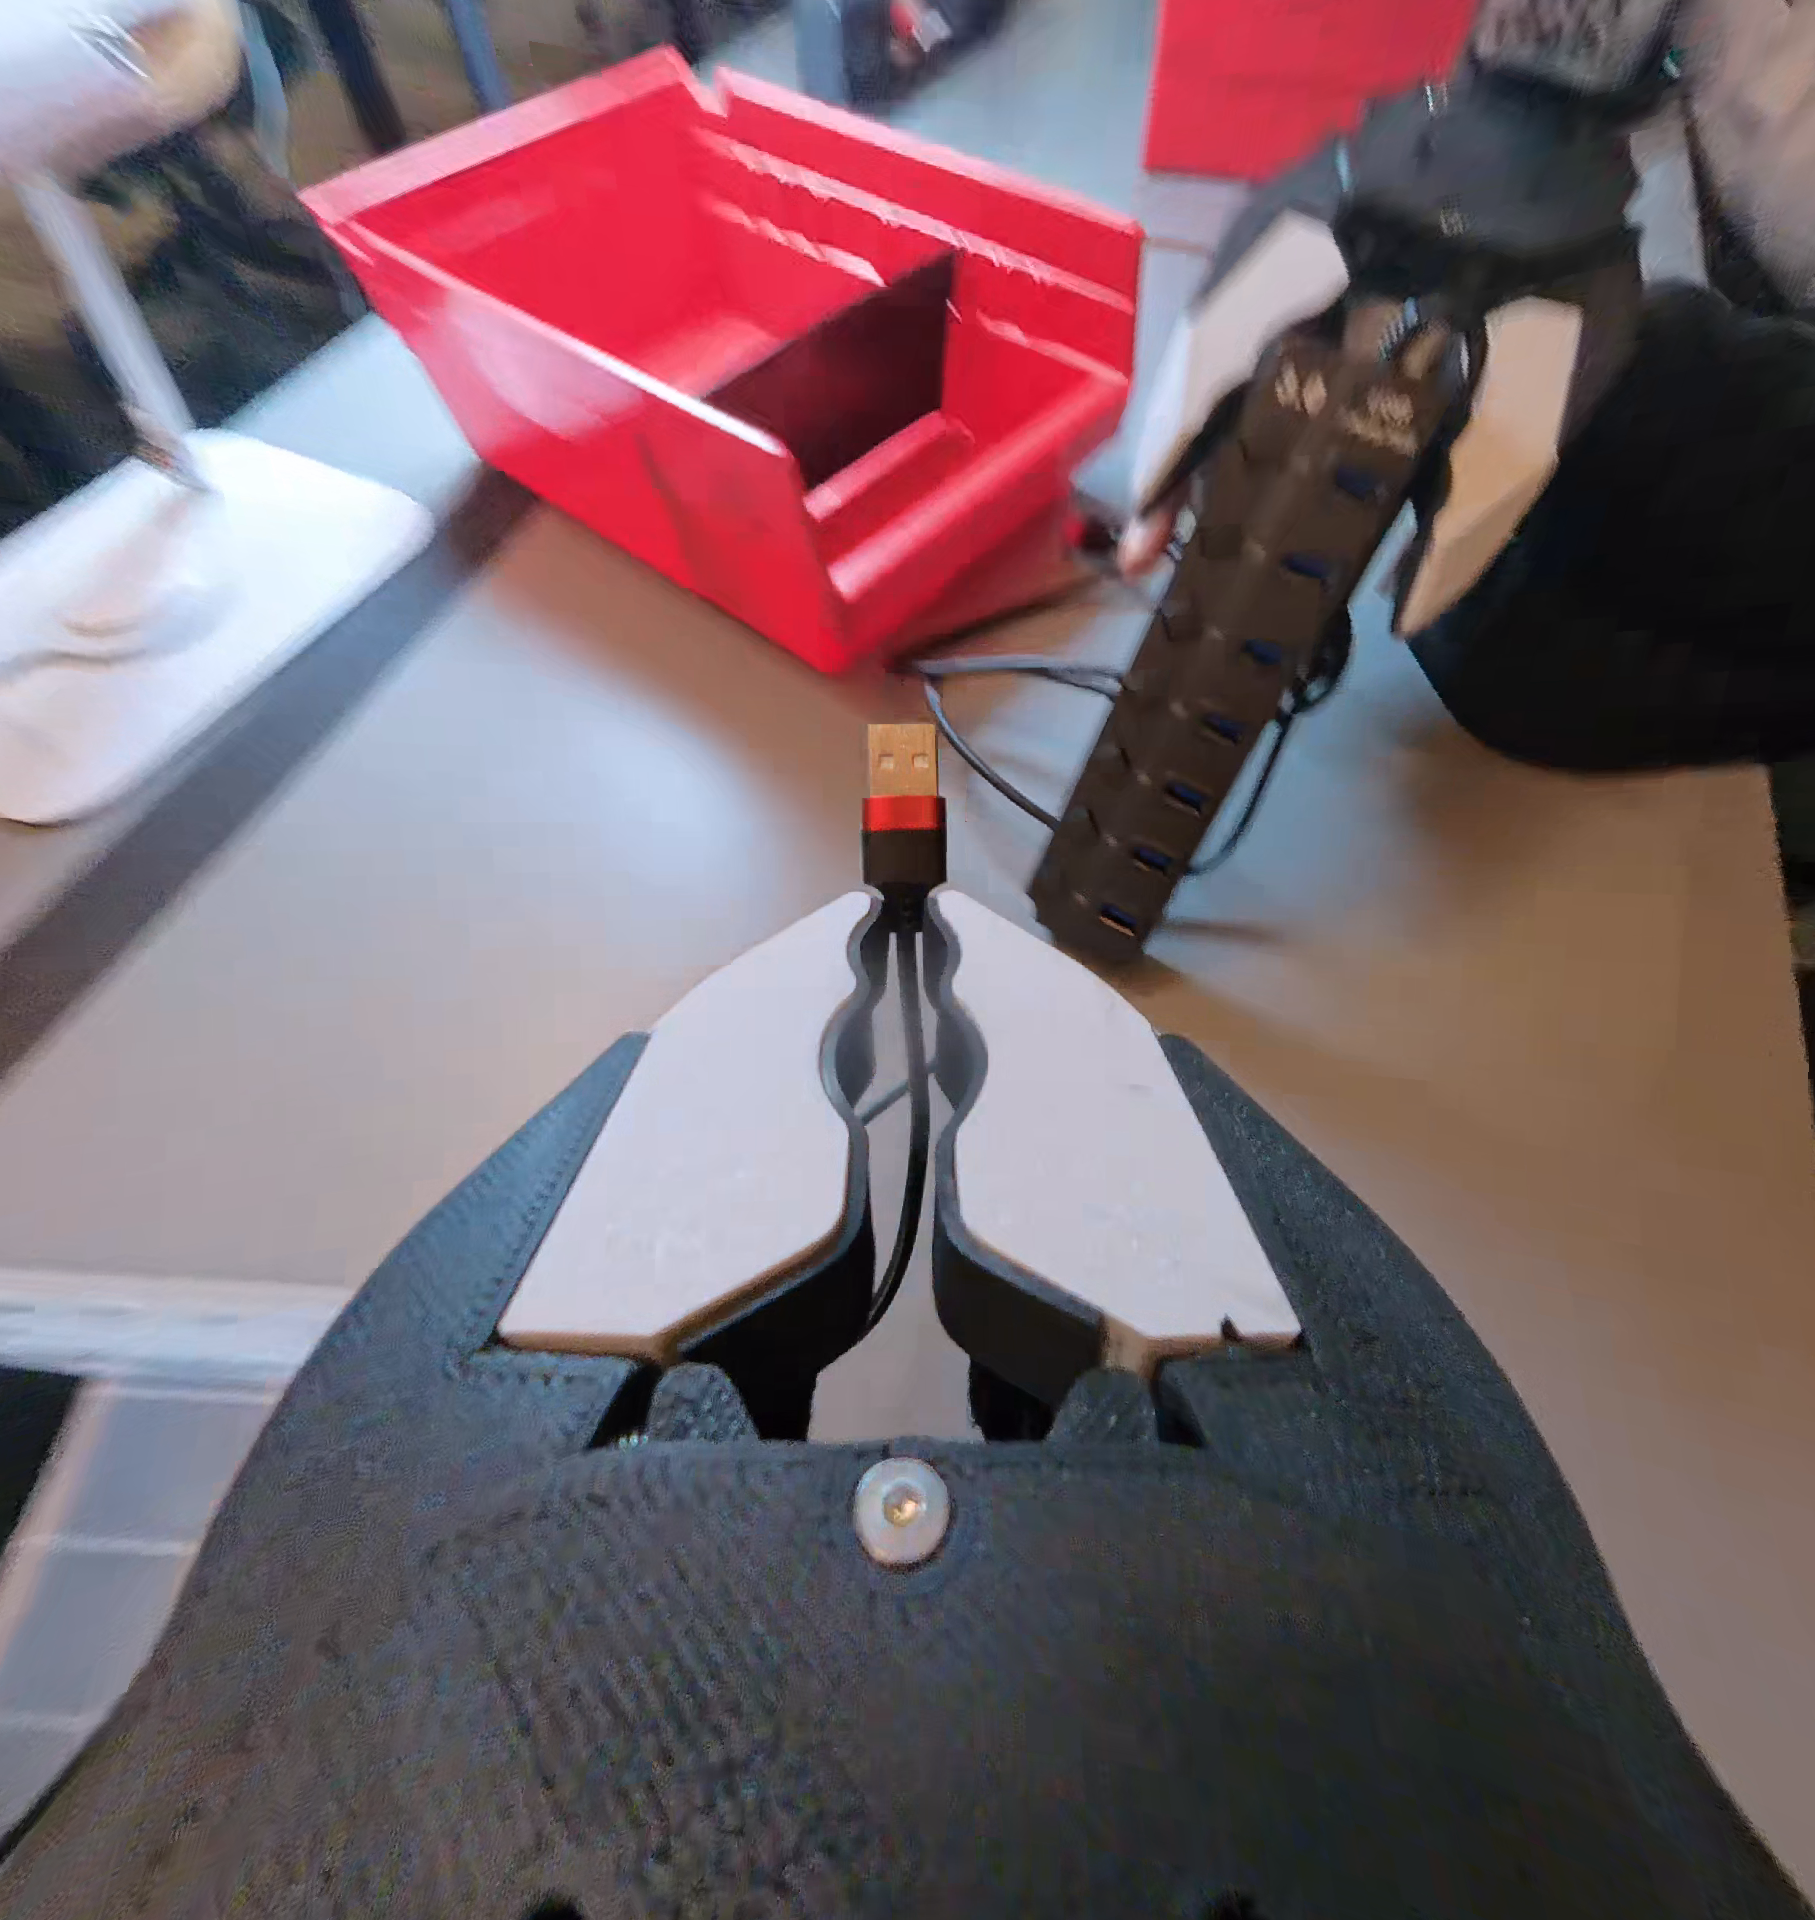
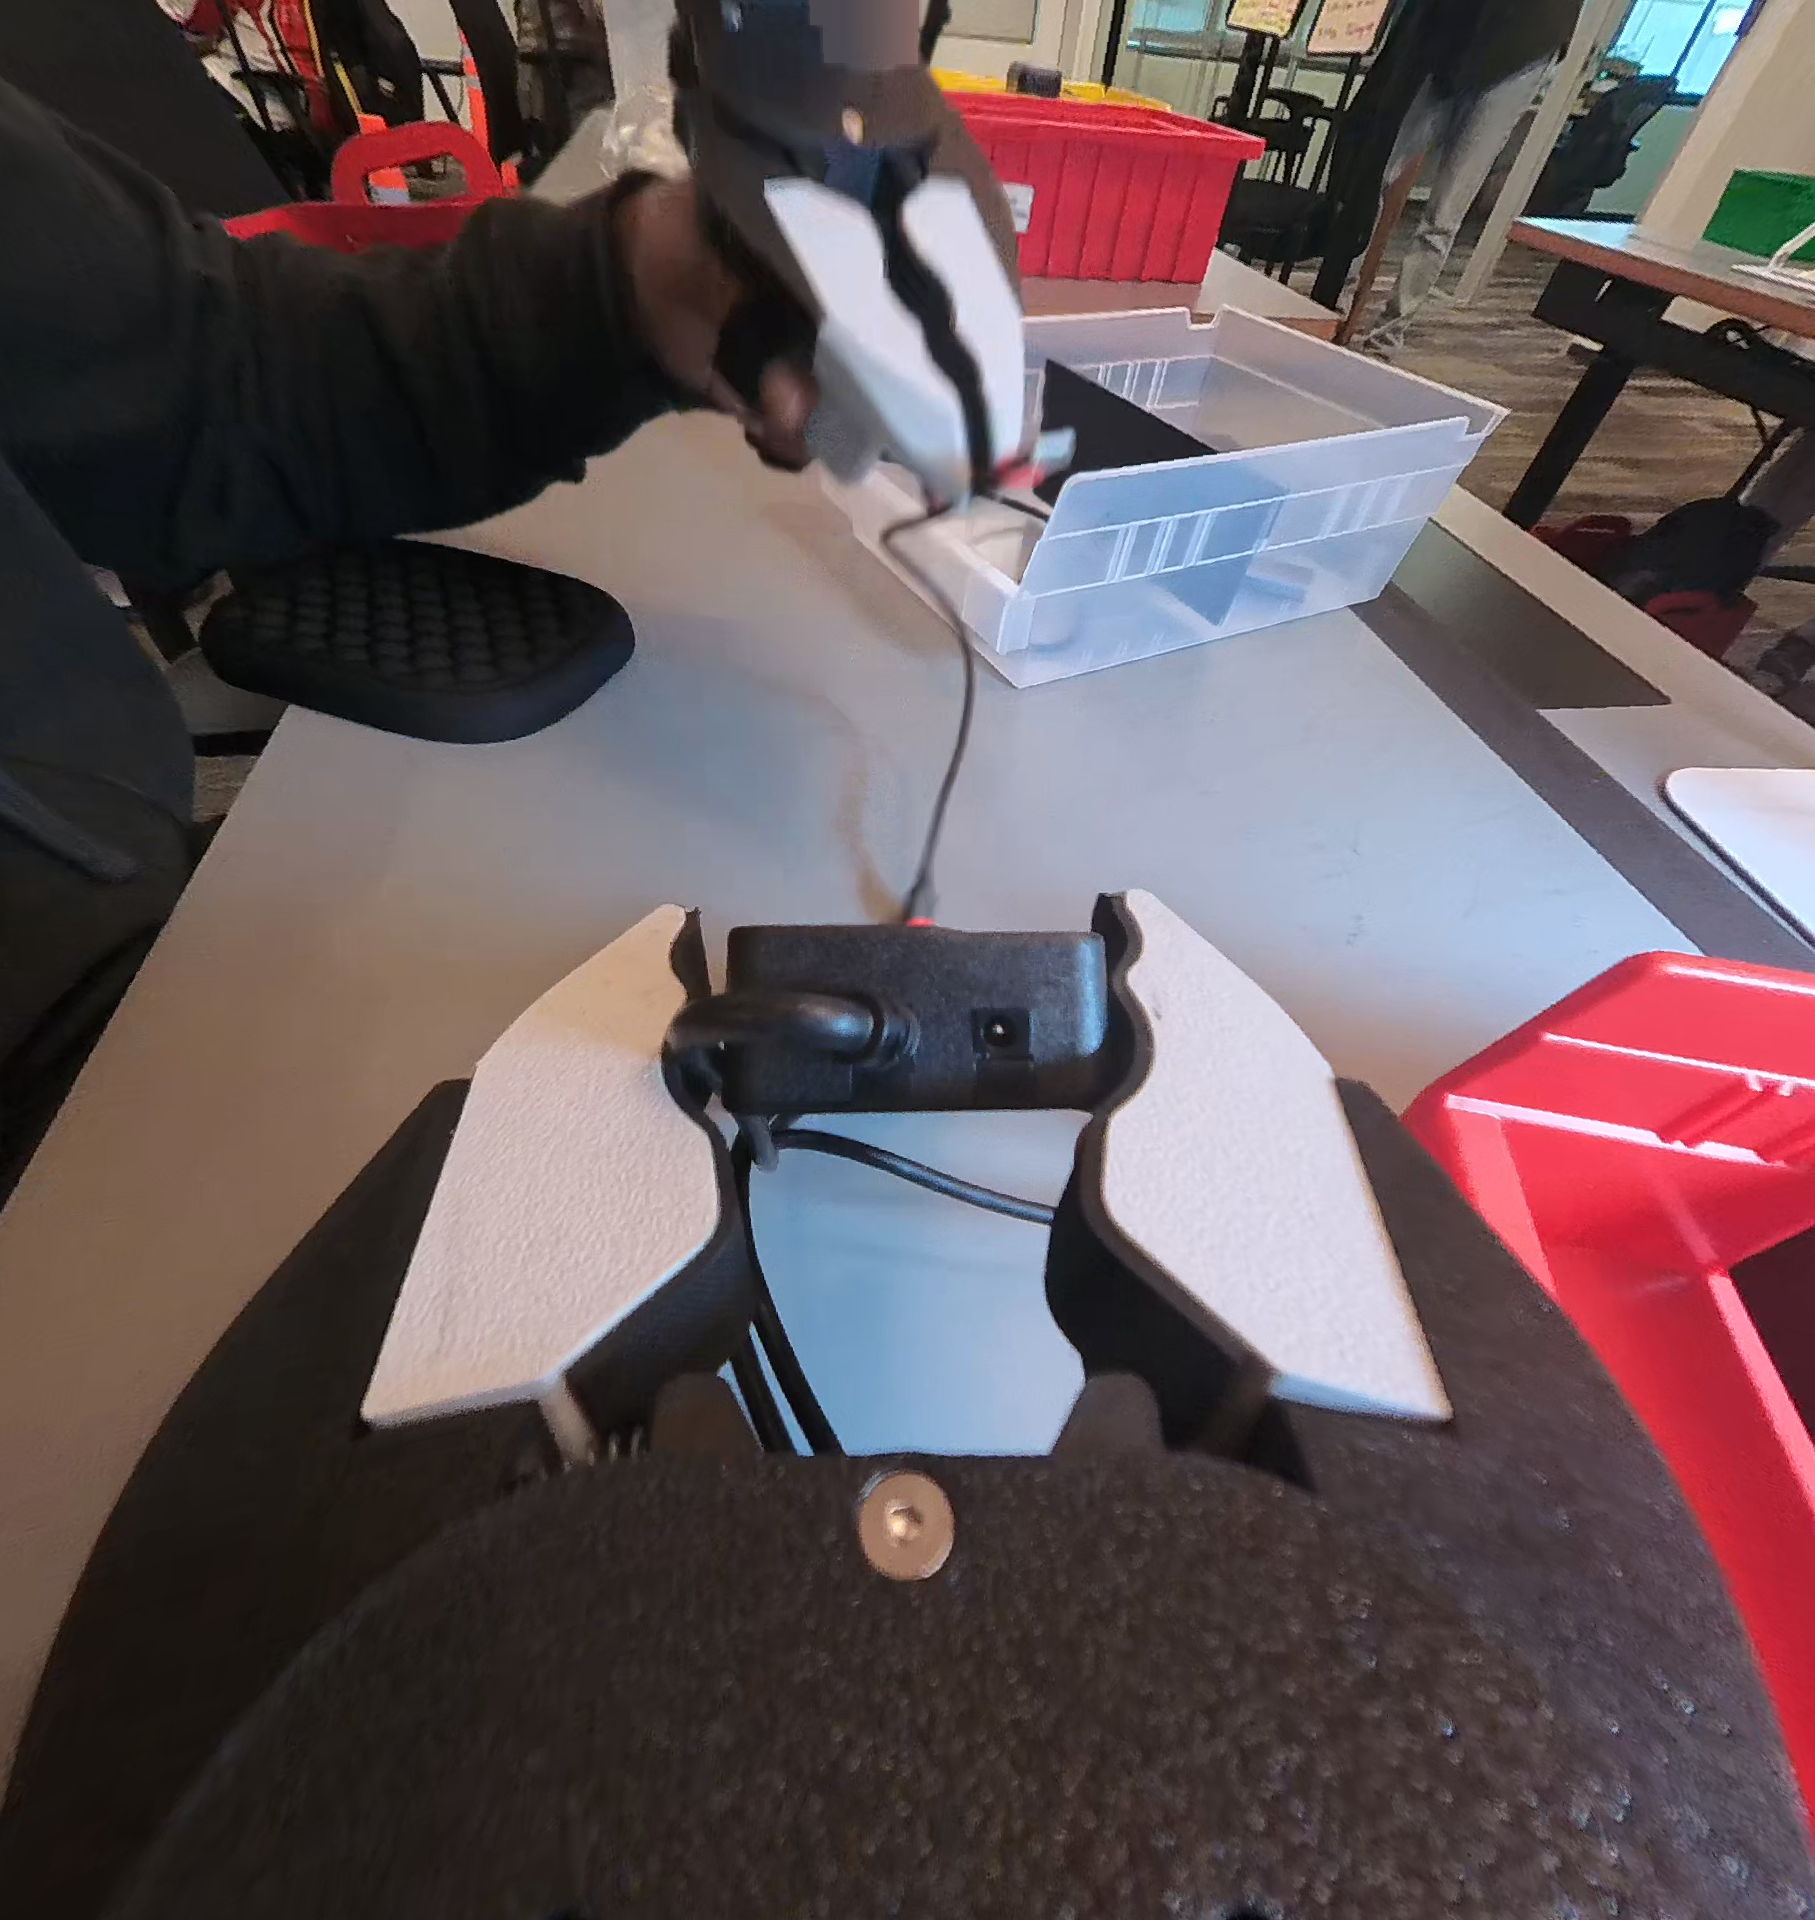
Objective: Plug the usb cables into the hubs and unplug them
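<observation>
My left gripper [image 1: 901,902] is shut on a black USB cable [image 1: 908,1091] just behind its red-and-black plug [image 1: 903,821]. The plug's bare metal end points forward, above the table. A long black hub [image 1: 1235,665] with several blue ports stands tilted to the right of the plug, apart from it, its low end near the table. My right gripper [image 2: 908,914] is shut on the hub's end [image 2: 913,1013], where the hub's own cable [image 2: 778,1023] enters. The left gripper [image 2: 913,332] also shows farther off in the right wrist view, with the cable hanging from it [image 2: 950,727].
A red bin [image 1: 570,343] with a dark divider lies behind the plug and shows at the right in the right wrist view [image 2: 1661,1195]. A clear bin [image 2: 1246,540] sits beyond the left gripper. A white stand base [image 1: 155,613] is far left. Loose black cables [image 1: 996,774] lie beside the hub. The tips of one gripper are about 15 centimeters away from the tips of the other.
</observation>
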Action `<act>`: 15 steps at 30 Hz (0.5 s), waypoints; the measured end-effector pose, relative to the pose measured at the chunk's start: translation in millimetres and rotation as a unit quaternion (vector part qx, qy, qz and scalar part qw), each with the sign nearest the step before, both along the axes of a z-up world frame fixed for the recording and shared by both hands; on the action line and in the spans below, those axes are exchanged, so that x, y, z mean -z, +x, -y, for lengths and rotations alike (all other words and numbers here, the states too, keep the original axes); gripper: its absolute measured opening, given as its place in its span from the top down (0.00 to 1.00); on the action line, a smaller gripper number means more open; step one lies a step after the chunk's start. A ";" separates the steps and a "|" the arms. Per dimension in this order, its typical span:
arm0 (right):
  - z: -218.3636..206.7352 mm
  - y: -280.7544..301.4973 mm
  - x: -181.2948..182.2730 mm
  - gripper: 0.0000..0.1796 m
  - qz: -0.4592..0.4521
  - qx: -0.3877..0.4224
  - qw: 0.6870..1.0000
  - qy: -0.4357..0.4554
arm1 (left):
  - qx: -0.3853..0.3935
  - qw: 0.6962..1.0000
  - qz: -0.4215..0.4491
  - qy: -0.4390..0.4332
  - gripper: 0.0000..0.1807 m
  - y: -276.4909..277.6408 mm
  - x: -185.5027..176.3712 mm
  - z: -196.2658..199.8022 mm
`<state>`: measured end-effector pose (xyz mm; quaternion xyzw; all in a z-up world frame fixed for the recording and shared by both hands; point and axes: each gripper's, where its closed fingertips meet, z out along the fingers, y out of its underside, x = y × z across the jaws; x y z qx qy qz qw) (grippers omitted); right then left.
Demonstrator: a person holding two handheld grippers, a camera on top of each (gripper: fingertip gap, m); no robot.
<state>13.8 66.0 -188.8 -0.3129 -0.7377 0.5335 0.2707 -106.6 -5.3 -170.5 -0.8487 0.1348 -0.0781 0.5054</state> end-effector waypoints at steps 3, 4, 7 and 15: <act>-1.5 0.4 -1.1 0.60 -0.001 0.003 1.000 0.002 | -0.025 0.998 -0.045 0.039 0.97 -9.1 -33.2 5.0; -1.9 0.5 -1.4 0.60 -0.001 0.004 1.000 0.003 | -0.031 0.996 -0.061 0.050 0.97 -9.0 -40.6 7.1; -3.5 0.3 -1.9 0.60 -0.002 0.010 1.000 0.009 | -0.043 0.990 -0.113 0.067 0.97 -3.7 -46.7 12.6; -3.8 -0.4 -2.3 0.60 -0.004 0.017 1.000 0.018 | -0.057 0.978 -0.201 -0.025 0.97 30.0 50.7 15.6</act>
